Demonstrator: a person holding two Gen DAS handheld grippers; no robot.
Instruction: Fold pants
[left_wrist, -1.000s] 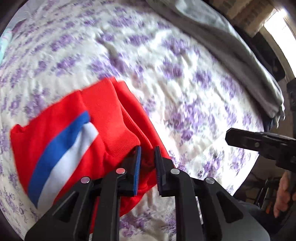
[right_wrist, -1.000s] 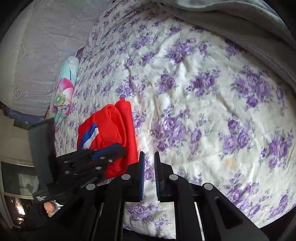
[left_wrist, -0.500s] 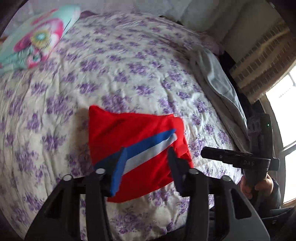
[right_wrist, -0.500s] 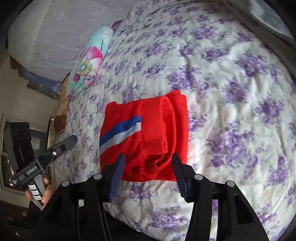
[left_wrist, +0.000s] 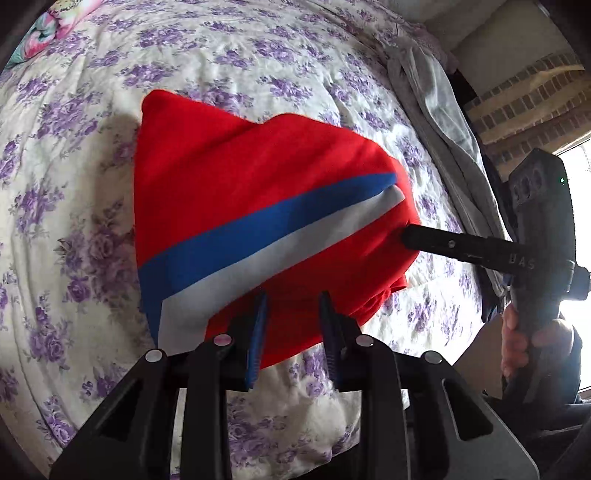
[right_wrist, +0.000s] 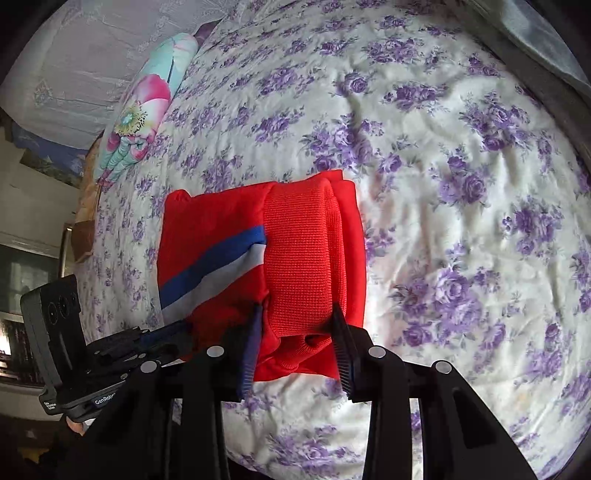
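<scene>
1. The folded red pants (left_wrist: 258, 206) lie near the bed's (left_wrist: 74, 147) front edge — within easy reach.
2. Left gripper (left_wrist: 291, 332) and right gripper (right_wrist: 295, 336): jaws apart and just been closing, straddling the bundle's near edge, pinching nothing — apparently set to square it.

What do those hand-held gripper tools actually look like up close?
Each is a black plastic frame with cut-out arms joined by round silver pivot pins. The left hand-held gripper and the right hand-held gripper both end in two flat fingers with blue ribbed pads. Seen from the side, each has a black boxy handle; the left one's base has white lettering.
</scene>
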